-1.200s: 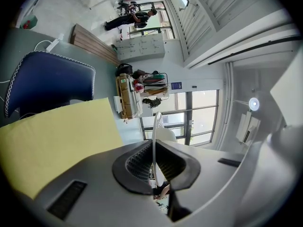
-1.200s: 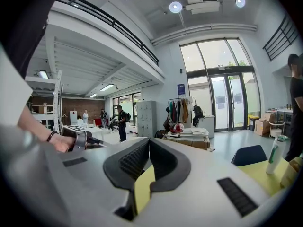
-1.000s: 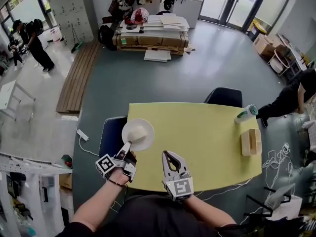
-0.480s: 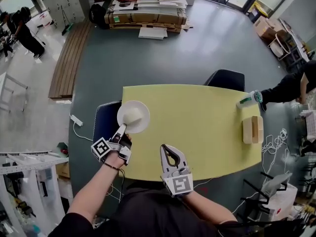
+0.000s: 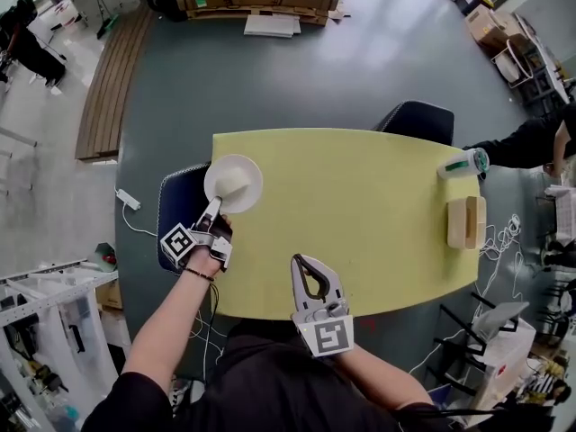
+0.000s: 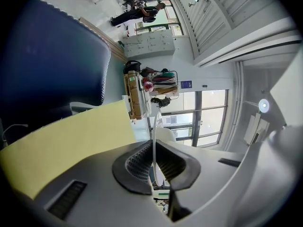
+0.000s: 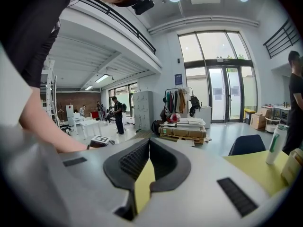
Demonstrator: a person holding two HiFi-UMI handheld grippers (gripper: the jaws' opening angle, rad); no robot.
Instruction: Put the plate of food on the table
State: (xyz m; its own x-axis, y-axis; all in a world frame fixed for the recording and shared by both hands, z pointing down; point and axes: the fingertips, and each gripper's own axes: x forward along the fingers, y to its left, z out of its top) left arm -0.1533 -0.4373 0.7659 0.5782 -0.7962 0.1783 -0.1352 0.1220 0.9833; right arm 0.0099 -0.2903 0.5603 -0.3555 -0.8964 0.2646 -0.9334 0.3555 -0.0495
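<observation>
Gripping the plate (image 5: 219,168) by its rim near the table's (image 5: 378,205) far left corner was the left gripper (image 5: 213,208); the right gripper (image 5: 301,266) hovered closed and empty over the near edge.

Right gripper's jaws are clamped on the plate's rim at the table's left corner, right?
Not quite: it is the left gripper whose jaws are clamped on the rim of the plate, at the left corner of the table. The left gripper view shows the thin white rim between them.
</observation>
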